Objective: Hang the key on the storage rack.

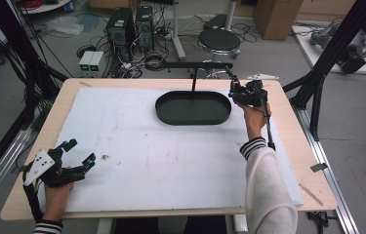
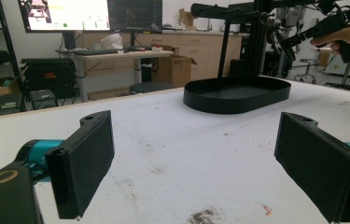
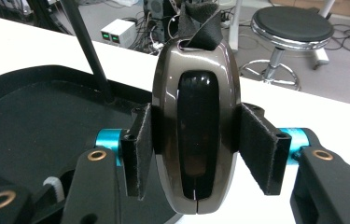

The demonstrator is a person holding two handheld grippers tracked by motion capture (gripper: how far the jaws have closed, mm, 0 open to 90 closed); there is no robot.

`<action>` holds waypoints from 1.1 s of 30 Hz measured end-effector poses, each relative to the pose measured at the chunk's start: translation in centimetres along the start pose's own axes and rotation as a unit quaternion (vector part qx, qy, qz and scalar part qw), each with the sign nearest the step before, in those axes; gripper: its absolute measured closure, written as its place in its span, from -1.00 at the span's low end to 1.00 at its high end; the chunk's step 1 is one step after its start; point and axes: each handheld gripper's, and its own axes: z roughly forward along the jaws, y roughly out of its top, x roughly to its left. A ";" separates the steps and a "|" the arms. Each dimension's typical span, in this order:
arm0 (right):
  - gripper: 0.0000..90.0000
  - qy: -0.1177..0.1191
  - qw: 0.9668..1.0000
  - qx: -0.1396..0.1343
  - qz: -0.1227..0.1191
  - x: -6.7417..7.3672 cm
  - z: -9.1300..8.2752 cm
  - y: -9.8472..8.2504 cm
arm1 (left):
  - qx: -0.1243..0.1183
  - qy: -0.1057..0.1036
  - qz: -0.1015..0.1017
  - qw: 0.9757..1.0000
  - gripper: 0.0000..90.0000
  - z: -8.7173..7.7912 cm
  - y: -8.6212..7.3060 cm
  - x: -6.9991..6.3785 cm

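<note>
Even, diffuse room light falls from above; the white tabletop (image 1: 136, 146) reads bright, with soft, faint shadows. The glossy brown case (image 3: 196, 116) in the right gripper view carries pale glare streaks. All three pictures are slightly soft and grainy.

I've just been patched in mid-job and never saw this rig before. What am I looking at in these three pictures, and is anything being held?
No robot here: a person holds a two-jaw tool in each hand. The high view looks down on a table covered with a white sheet. The left tool rests near the front left corner, jaws wide apart and nothing between them. The right tool is at the far right, beside a black oval tray with an upright post.

The other two pictures come from cameras riding on the tools. The left gripper view looks across the sheet toward the tray. The right gripper view shows its jaws shut on a glossy brown oval object, held upright above the tray's edge; I cannot tell what it is.
</note>
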 end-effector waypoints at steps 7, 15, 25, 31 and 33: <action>0.05 0.008 1.000 0.004 0.000 0.1 0.6 -0.2 | 0.000 0.000 0.000 1.000 -0.72 0.0 0.0 0.0; -0.79 0.031 0.999 0.010 0.018 0.4 -0.4 0.1 | -0.001 0.001 -0.005 1.000 -0.72 0.0 0.0 0.0; -0.99 0.092 0.995 -0.046 -0.021 1.4 -4.9 -0.2 | 0.000 0.001 -0.001 1.000 -0.72 0.0 0.0 0.0; -0.99 0.135 0.986 -0.093 -0.042 2.0 -8.0 -2.6 | 0.000 0.000 -0.003 1.000 -0.72 0.0 0.0 0.0; -0.99 0.147 0.982 -0.105 -0.046 2.3 -8.9 -3.7 | 0.000 0.000 -0.005 1.000 -0.72 0.0 0.0 0.0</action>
